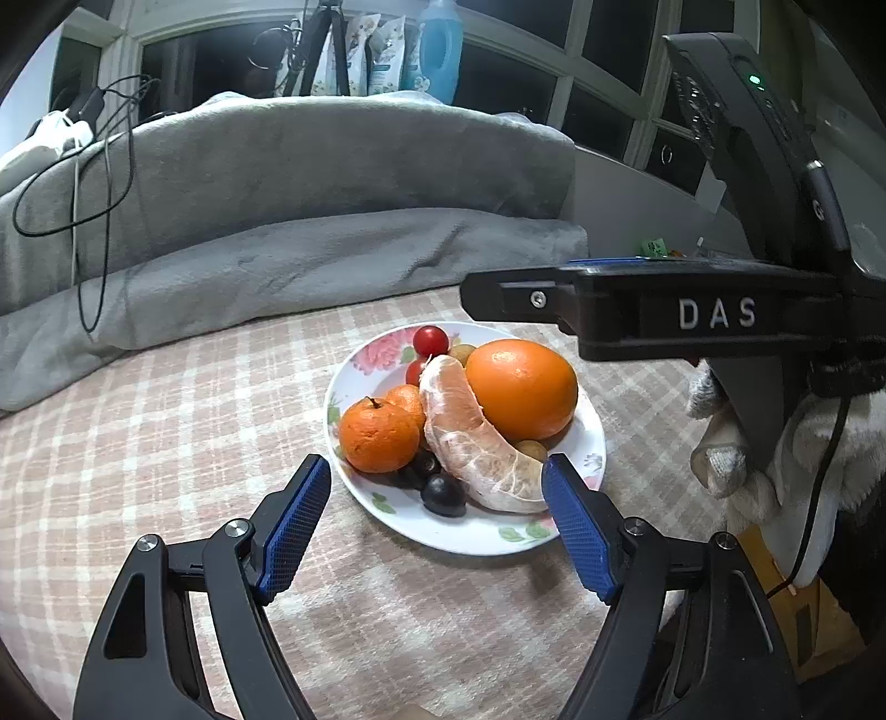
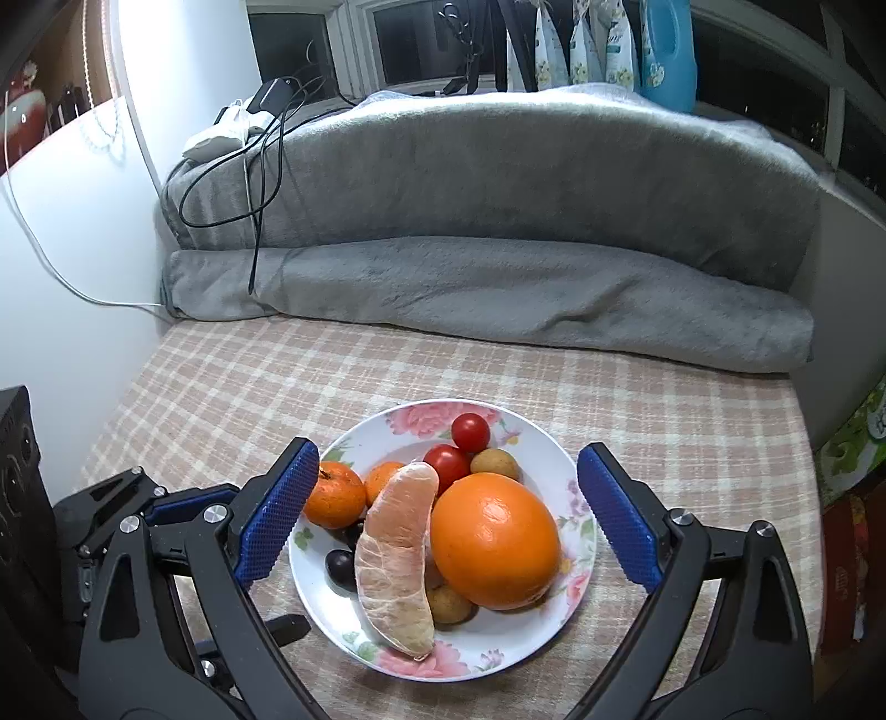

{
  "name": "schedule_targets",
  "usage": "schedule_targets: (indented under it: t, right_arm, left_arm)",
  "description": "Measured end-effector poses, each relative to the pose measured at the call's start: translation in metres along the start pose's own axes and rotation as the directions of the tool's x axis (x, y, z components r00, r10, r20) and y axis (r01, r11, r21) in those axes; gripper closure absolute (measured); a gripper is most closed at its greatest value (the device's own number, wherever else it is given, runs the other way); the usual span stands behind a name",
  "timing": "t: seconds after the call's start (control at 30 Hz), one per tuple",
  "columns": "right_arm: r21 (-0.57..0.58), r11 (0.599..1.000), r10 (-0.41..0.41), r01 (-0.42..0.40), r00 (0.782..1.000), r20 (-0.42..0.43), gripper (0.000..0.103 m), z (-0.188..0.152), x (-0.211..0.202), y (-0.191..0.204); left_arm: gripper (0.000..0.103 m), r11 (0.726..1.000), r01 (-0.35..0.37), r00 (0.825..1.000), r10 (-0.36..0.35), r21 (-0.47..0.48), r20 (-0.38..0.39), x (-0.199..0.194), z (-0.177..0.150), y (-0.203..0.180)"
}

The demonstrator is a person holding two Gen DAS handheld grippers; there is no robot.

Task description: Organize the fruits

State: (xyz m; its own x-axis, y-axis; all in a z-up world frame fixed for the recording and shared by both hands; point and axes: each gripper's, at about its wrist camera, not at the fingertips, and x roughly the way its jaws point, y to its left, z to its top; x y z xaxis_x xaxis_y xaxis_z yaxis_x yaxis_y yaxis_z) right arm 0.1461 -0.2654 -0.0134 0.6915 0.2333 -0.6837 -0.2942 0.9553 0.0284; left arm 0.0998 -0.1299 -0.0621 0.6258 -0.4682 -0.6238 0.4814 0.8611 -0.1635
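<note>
A floral white plate [image 1: 487,534] [image 2: 545,454] sits on the checked cloth, full of fruit. On it lie a large orange [image 1: 521,387] [image 2: 494,540], a peeled pomelo segment [image 1: 476,443] [image 2: 396,559], two mandarins [image 1: 378,433] [image 2: 335,494], cherry tomatoes [image 1: 431,340] [image 2: 470,432], dark grapes [image 1: 443,494] [image 2: 339,567] and small brown fruits [image 2: 494,462]. My left gripper [image 1: 436,493] is open and empty at the plate's near rim. My right gripper [image 2: 447,512] is open and empty, its fingers on either side of the plate. The right gripper's body [image 1: 664,313] shows in the left wrist view.
A folded grey blanket [image 1: 310,221] [image 2: 498,221] lies behind the plate, with black cables [image 1: 105,183] [image 2: 260,166] draped over it. A blue bottle [image 1: 440,50] [image 2: 667,52] and pouches stand on the window sill. A gloved hand [image 1: 775,443] holds the right gripper. A white wall [image 2: 72,249] is at left.
</note>
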Motion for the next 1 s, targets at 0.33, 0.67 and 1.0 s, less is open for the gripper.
schedule_targets:
  t: [0.33,0.67,1.0]
  right_arm:
    - [0.022,1.000,-0.013,0.012,0.999,0.034,0.006,-0.006,-0.010,0.003]
    - [0.037,0.999,-0.021,0.019,0.998,0.052,0.006,-0.015,-0.019,0.005]
    - [0.032,0.999,-0.035,0.033,0.997,0.072,0.006,-0.024,-0.031,0.010]
  left_arm:
    - [0.023,1.000,-0.018,1.000,0.018,-0.002,-0.004,-0.002,-0.004,0.001]
    - [0.023,0.999,-0.037,0.999,0.037,-0.008,-0.002,-0.008,-0.007,0.001]
    - [0.023,0.997,-0.070,0.997,0.070,-0.020,0.014,-0.017,-0.010,-0.002]
